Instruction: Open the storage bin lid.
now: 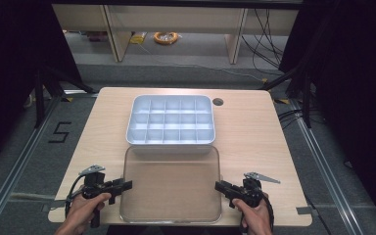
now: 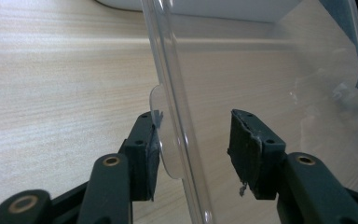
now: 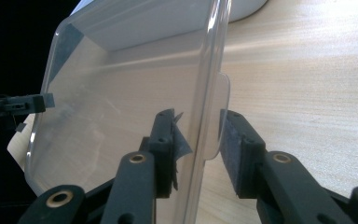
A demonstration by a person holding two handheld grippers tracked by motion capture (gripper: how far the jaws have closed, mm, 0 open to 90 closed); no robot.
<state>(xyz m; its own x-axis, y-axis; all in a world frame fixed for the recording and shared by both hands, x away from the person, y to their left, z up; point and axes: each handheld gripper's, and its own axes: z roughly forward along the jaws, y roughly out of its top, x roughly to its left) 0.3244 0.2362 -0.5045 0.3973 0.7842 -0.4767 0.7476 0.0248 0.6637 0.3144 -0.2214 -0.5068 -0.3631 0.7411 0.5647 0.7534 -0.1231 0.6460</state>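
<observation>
A clear plastic lid (image 1: pixel 171 183) lies flat at the table's near edge, in front of a white compartment tray (image 1: pixel 171 143). My left gripper (image 1: pixel 127 185) is open at the lid's left edge. In the left gripper view the rim (image 2: pixel 168 84) and a small tab (image 2: pixel 161 140) run between its jaws (image 2: pixel 196 154), the tab against one pad. My right gripper (image 1: pixel 218 186) is open at the lid's right edge. Its jaws (image 3: pixel 198 144) stand narrowly either side of the rim (image 3: pixel 209 84) and a tab (image 3: pixel 221 116). A hand holds each gripper.
The light wooden table (image 1: pixel 103 132) has a round cable hole (image 1: pixel 218 102) behind the tray's right corner. The tray's compartments look empty. Bare wood lies left and right of the lid. Grey floor, shelving legs and cables lie beyond the far edge.
</observation>
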